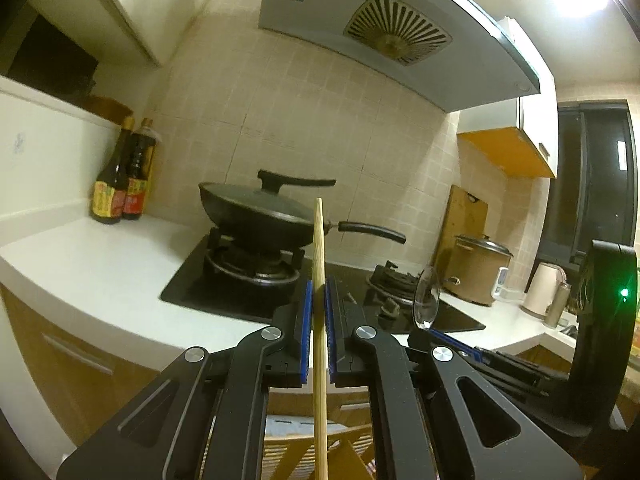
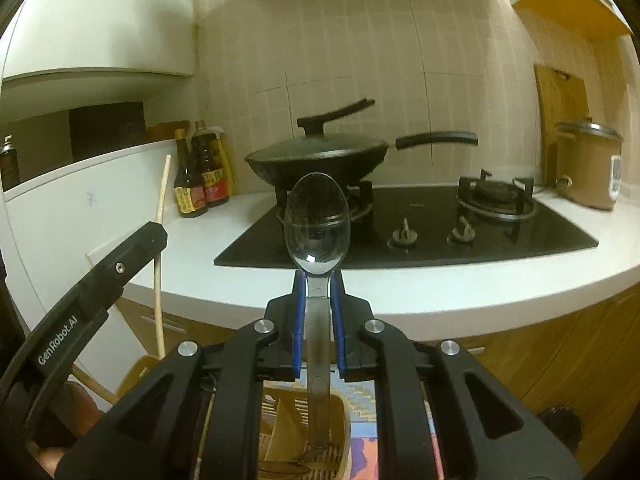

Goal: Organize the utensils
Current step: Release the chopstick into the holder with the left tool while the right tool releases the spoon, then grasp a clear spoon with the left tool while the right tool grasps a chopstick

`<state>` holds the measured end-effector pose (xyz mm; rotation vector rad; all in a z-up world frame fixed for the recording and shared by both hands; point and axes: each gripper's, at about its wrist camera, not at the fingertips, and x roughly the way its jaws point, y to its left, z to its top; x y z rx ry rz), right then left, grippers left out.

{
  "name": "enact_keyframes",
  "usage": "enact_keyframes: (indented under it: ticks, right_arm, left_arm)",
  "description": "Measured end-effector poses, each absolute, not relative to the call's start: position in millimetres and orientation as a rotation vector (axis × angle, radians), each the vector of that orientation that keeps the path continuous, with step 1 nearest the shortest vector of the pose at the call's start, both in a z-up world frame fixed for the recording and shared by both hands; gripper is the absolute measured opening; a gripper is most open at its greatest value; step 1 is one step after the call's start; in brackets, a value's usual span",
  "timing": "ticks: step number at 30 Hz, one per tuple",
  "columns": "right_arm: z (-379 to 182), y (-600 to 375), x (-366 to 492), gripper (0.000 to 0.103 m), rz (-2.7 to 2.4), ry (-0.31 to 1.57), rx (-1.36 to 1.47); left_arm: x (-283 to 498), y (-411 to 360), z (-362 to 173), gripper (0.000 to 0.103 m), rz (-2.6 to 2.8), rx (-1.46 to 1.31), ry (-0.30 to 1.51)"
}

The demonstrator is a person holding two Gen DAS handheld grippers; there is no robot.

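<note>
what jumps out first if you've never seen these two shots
Dead centre of the right wrist view, a metal spoon stands bowl-up, clamped in the right hand-held gripper. In the left wrist view, a wooden chopstick stands just as upright in the left hand-held gripper. Behind both sits a lidded black wok on the left burner of the black stove.

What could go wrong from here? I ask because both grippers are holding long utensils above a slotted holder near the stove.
1. The chopstick sits in the left gripper with long ends overhanging both ways, so it could pivot or slip.
2. The spoon, gripped by its handle in the right gripper, is bowl-up and top-heavy; it might tilt.
3. The grippers are close together, so the utensils could collide above the utensil holder.
</note>
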<state>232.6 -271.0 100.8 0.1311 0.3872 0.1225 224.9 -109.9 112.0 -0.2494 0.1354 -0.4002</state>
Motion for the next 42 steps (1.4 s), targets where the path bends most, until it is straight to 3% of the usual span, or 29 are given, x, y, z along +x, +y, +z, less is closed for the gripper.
enact_keyframes:
  ticks: [6,9,11,13,19,39,42]
  right_arm:
    - [91,-278,221,0.013,0.153,0.438,0.166]
    - [92,-283,207,0.03,0.167,0.459,0.192]
    - [94,-287,193,0.051,0.169,0.46,0.215]
    - [96,-292,178,0.051,0.164,0.462,0.239]
    - [94,-292,134,0.051,0.132,0.552,0.25]
    - [27,-257,15,0.05,0.092,0.851,0.196]
    - [15,-259,4,0.044,0.087,0.879,0.217]
  left_arm:
    - [218,-103,103,0.005,-0.428,-0.242,0.181]
    - [211,-96,102,0.011,-0.447,-0.248,0.211]
    - [202,-88,103,0.027,-0.463,-0.254,0.231]
    - [192,-79,105,0.036,-0.472,-0.26,0.24]
    - [151,-54,112,0.041,-0.516,-0.262,0.272]
    - [43,-13,43,0.039,-0.509,-0.063,0.6]
    - [39,-16,23,0.039,-0.502,-0.022,0.68]
